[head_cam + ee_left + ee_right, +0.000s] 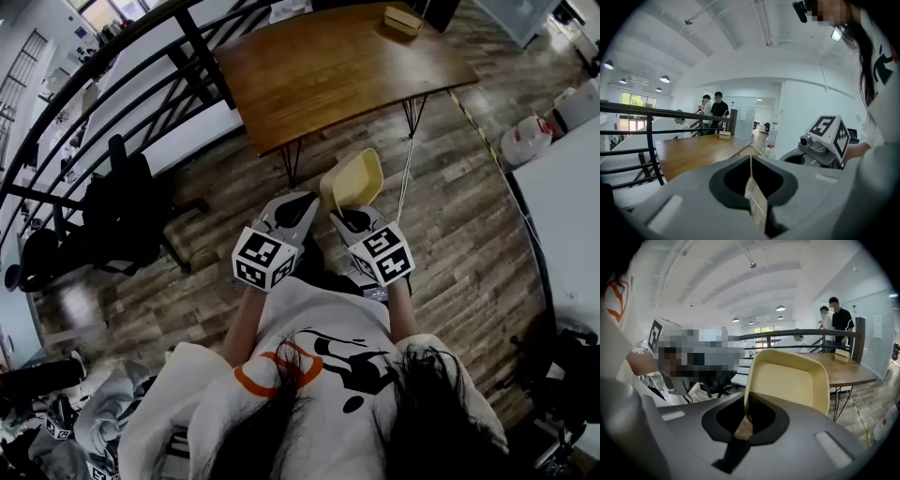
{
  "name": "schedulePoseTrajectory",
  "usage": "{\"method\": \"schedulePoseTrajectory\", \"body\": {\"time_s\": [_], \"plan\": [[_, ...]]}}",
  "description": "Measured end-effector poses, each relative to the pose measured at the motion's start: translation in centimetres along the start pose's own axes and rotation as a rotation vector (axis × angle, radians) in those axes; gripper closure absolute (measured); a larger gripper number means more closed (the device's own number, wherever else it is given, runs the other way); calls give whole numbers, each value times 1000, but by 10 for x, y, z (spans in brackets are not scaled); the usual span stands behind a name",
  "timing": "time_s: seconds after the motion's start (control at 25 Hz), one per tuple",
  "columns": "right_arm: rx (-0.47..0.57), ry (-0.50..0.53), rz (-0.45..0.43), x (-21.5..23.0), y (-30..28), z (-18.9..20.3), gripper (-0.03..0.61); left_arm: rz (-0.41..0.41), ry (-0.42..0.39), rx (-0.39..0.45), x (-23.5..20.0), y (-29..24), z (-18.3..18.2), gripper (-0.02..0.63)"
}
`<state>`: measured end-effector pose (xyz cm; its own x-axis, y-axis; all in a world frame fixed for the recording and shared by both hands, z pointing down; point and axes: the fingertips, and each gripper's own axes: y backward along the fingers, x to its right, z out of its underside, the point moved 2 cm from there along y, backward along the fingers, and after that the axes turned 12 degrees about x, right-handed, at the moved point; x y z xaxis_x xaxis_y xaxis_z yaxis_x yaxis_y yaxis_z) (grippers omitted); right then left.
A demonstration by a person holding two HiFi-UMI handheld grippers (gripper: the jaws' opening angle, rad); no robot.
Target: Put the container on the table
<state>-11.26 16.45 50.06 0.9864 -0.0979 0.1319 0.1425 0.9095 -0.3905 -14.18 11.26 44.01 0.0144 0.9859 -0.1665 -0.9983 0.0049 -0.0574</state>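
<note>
While the right gripper (pixel 345 214) clamps the rim of the yellow container (pixel 354 178), held in the air short of the wooden table's (pixel 337 66) near edge, the left gripper (pixel 298 204) is closed, empty. Carrying stage, apparently; next, reach forward over the table and lower.

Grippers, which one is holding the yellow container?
The right gripper: its jaws pinch the rim of the yellow container. The left gripper has its jaws shut together on nothing.
</note>
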Motion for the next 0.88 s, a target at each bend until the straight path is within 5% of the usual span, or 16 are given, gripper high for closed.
{"method": "schedulePoseTrajectory", "body": {"time_s": [0.44, 0.88], "plan": [[-31, -13, -5, 48, -37, -7, 543, 8, 22, -6, -51, -47, 1, 614], [-67, -6, -8, 130, -122, -61, 543, 8, 2, -2, -162, -117, -35, 614]]}}
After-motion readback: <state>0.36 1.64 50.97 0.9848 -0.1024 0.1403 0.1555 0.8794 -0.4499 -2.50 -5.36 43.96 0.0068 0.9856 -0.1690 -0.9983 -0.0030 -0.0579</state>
